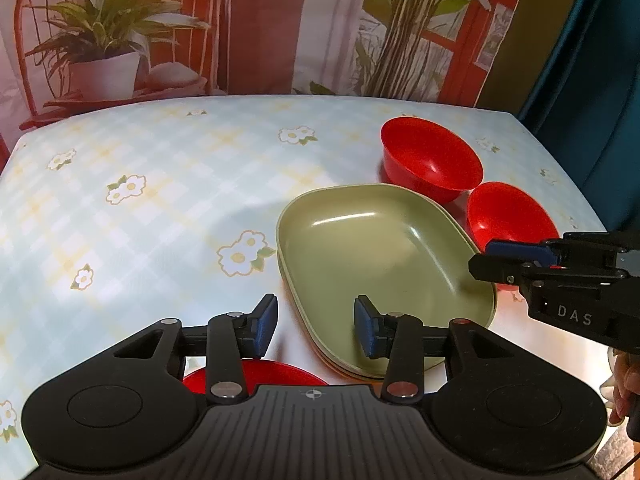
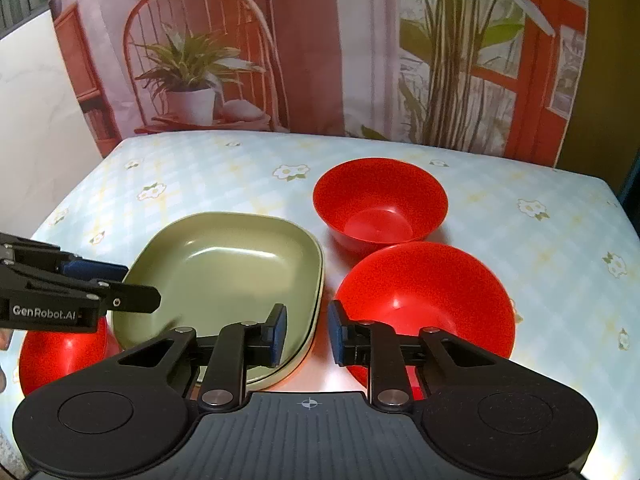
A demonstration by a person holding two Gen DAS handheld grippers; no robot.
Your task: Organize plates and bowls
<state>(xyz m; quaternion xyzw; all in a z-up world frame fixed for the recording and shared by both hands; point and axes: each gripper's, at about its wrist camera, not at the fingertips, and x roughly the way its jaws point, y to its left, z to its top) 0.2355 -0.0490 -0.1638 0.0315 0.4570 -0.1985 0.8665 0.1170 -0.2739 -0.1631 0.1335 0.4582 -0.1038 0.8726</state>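
Green plates [image 2: 224, 276]: stacked, table [image 2: 520, 184] centre
Red bowls: far [image 2: 380, 200], near right [image 2: 428, 304], near left [image 2: 60, 352]
Left gripper [image 1: 316, 326]: open wide, empty, over plates' near edge
Right gripper [image 2: 307, 330]: open, empty, between plates and near-right bowl

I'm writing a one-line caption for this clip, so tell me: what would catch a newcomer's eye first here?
The bright red bowls: two sit side by side on the flowered tablecloth, a far red bowl and a near red bowl, with a third red bowl at the left. Between them lies a stack of green plates. Both the left gripper and right gripper hang open over the plates' near edge.
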